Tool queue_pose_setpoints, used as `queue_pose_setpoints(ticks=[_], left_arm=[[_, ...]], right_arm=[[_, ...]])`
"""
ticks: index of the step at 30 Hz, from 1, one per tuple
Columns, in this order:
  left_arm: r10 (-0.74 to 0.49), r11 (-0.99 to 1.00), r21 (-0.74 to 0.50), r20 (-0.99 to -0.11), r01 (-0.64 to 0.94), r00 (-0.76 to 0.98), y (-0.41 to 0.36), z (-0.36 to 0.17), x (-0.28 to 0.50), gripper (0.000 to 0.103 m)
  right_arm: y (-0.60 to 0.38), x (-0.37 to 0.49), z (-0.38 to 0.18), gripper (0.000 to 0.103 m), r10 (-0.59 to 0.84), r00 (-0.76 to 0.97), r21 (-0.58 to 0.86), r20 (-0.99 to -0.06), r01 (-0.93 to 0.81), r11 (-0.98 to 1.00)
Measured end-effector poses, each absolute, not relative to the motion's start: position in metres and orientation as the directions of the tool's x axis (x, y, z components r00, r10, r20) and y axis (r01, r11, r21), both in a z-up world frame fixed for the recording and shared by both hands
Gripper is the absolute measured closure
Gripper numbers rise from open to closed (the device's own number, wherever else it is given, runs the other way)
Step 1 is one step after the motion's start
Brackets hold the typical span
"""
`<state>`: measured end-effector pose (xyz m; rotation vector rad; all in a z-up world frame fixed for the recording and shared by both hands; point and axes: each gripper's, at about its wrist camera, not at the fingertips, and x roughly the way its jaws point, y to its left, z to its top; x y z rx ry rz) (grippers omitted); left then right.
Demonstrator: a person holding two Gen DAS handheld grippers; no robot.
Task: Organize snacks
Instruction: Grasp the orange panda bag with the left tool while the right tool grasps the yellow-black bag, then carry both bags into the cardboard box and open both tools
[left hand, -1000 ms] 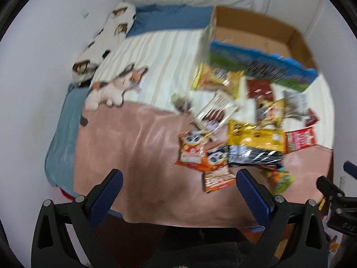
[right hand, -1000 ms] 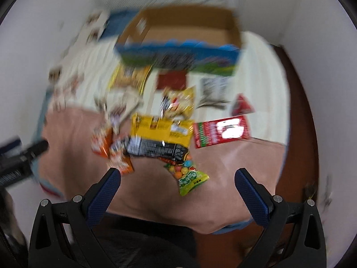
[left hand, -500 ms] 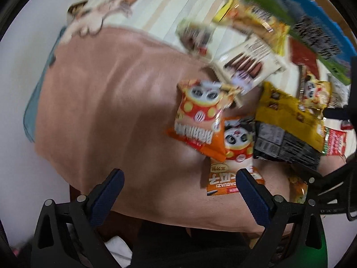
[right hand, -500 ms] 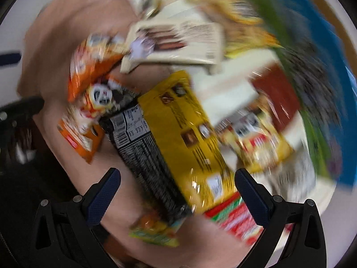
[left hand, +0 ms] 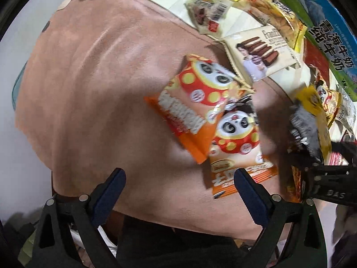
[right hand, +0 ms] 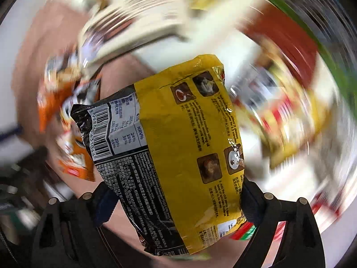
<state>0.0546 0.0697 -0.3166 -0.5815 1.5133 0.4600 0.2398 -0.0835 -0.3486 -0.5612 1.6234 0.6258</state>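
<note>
My right gripper (right hand: 176,201) is shut on a big yellow and black noodle packet (right hand: 178,151), which stays sharp while the bed behind it blurs. The same packet (left hand: 312,120) shows at the right edge of the left wrist view, lifted, with the right gripper (left hand: 328,174) under it. My left gripper (left hand: 178,185) is open and empty, low over the pink blanket (left hand: 100,93). Two orange panda snack bags (left hand: 198,102) (left hand: 238,147) lie just beyond its right finger. A cream chocolate-biscuit packet (left hand: 261,53) lies further off.
A small white snack bag (left hand: 207,11) and a yellow biscuit bag (left hand: 274,17) lie on the striped sheet. A red packet (left hand: 316,58) lies before the blue and green carton wall (left hand: 323,33) at the top right. The bed's front edge is near the left gripper.
Both grippers dropped close to the bed. My right gripper closed on the yellow and black packet and lifted it off the blanket. My left gripper stayed open.
</note>
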Motion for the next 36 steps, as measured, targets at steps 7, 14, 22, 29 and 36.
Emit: queue_pose_setpoints(ticks=[7,14,22,29,36], left_arm=[[-0.225,0.737,-0.201,-0.973,-0.645,0.046,0.071,-0.332,0.061,0.004],[-0.331,0.656,-0.292,-0.940,-0.696,0.083,0.093,-0.375,0.058,0.042],[-0.049,0.932,-0.058,-0.998,-0.357,0.035,0.068,-0.362,0.033,0.048],[-0.156,0.915,-0.170,-0.985,-0.367,0.068,0.093,-0.388,-0.013,0.037],[-0.337,0.787,-0.342,-0.935,-0.514,0.106,0.138,-0.407,-0.040,0.035]], right_arm=[[-0.149,0.246,-0.334,0.009,0.088,-0.058,0.102,-0.994,-0.308,0.946],[-0.168,0.241,-0.333,0.007,0.174,-0.133,0.203,-0.976,-0.255,0.945],[-0.161,0.253,-0.324,0.007,0.113,-0.167,0.158,-0.980,-0.293,0.943],[-0.152,0.247,-0.344,0.008,-0.034,-0.168,0.019,-0.985,-0.303,0.953],[-0.175,0.230,-0.344,0.014,0.134,-0.250,0.157,-0.959,-0.074,0.985]])
